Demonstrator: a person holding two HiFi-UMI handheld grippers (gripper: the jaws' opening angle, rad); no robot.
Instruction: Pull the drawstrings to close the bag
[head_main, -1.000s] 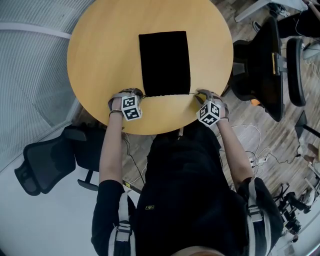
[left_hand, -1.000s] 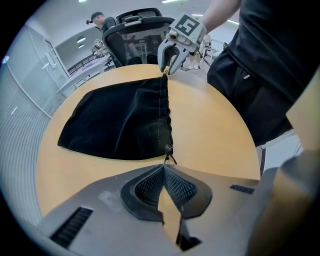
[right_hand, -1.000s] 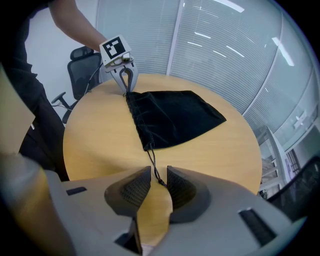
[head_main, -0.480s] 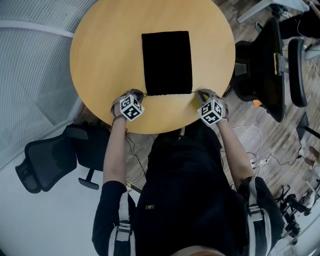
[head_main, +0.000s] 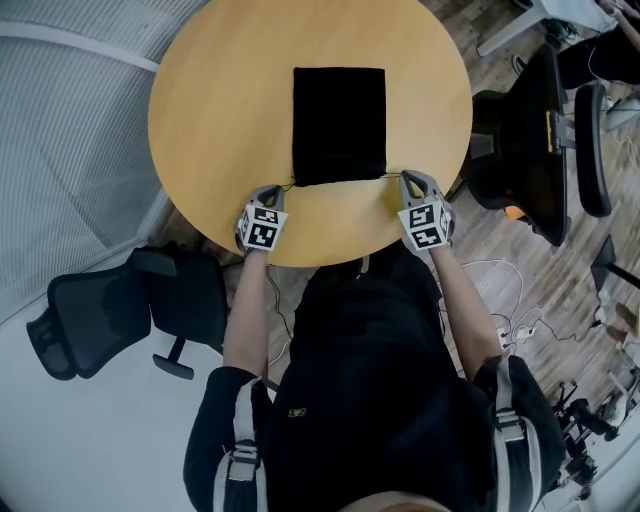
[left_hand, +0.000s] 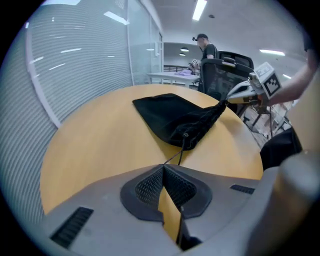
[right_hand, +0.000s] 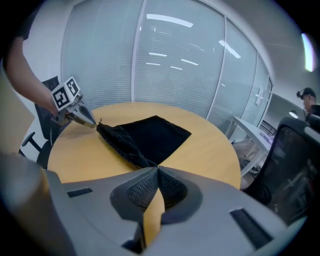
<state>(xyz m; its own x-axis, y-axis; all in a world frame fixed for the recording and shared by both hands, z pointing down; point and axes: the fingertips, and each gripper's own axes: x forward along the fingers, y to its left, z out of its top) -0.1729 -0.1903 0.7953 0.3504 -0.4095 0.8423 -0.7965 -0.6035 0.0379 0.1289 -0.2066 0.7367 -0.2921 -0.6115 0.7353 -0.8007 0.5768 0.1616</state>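
A flat black cloth bag (head_main: 339, 125) is lying on the round wooden tabletop (head_main: 220, 90), its long side pointing away from the person. The left claw (head_main: 275, 189) and right claw (head_main: 408, 176) are each squeezing shut on a thin black drawstring (left_hand: 176, 156), one at each near corner, so the mouth is stretching straight between them.

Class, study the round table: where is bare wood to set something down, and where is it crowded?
The table is bare between the bag's left side and the left rim, between its right side and the right rim, and in a strip beyond its far edge. Crowded: the near rim, where the left tool and right tool each pinch a drawstring.
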